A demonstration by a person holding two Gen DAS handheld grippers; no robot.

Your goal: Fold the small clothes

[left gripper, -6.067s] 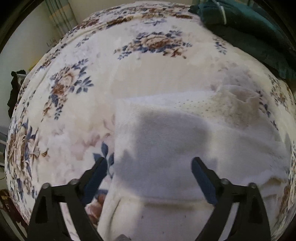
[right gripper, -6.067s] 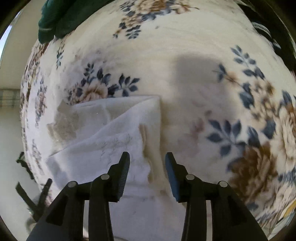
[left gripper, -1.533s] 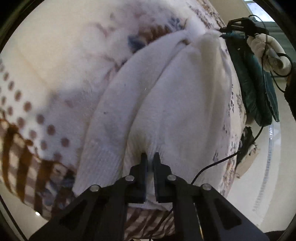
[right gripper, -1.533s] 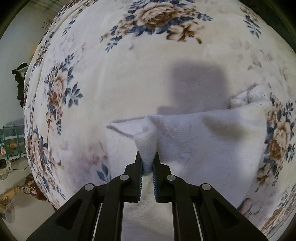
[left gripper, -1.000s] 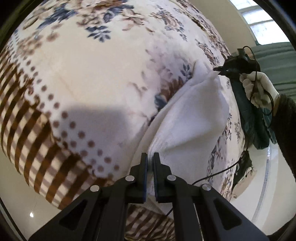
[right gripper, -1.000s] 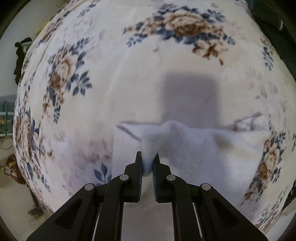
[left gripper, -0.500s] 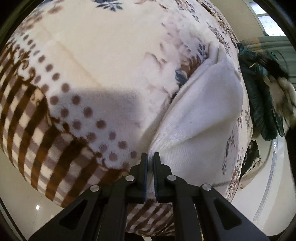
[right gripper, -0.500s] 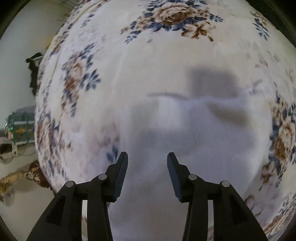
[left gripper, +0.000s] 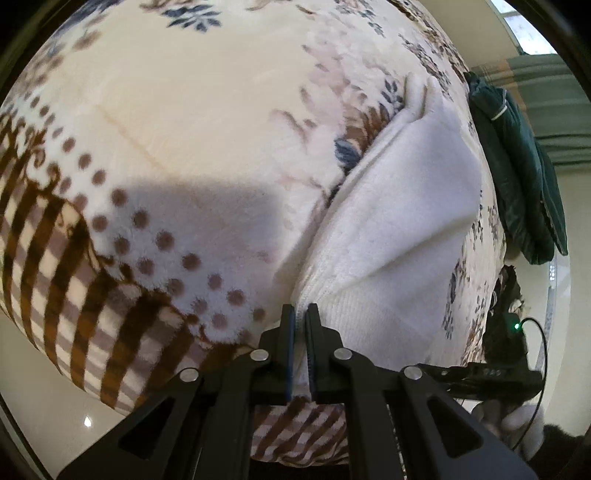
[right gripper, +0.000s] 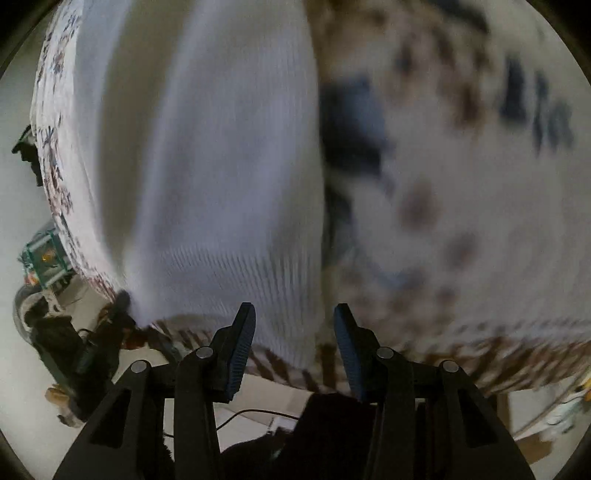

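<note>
Floral blanket [left gripper: 207,122] over the bed, pale shiny floor [left gripper: 48,417] below

Window [left gripper: 524,33] glows far right; dark green cloth [left gripper: 517,155] heaped beside it.

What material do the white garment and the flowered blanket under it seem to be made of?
White garment: looks like soft knit, maybe cotton; matte, with fine ribbing along the hem pinched by the left gripper. Flowered blanket: probably plush fleece; its surface is fuzzy and the printed dots have blurry edges. The exact fibre cannot be told.

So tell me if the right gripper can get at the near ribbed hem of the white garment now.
Probably yes: the right gripper is open right over the white garment's ribbed hem, nothing between, though the view is blurred.
</note>
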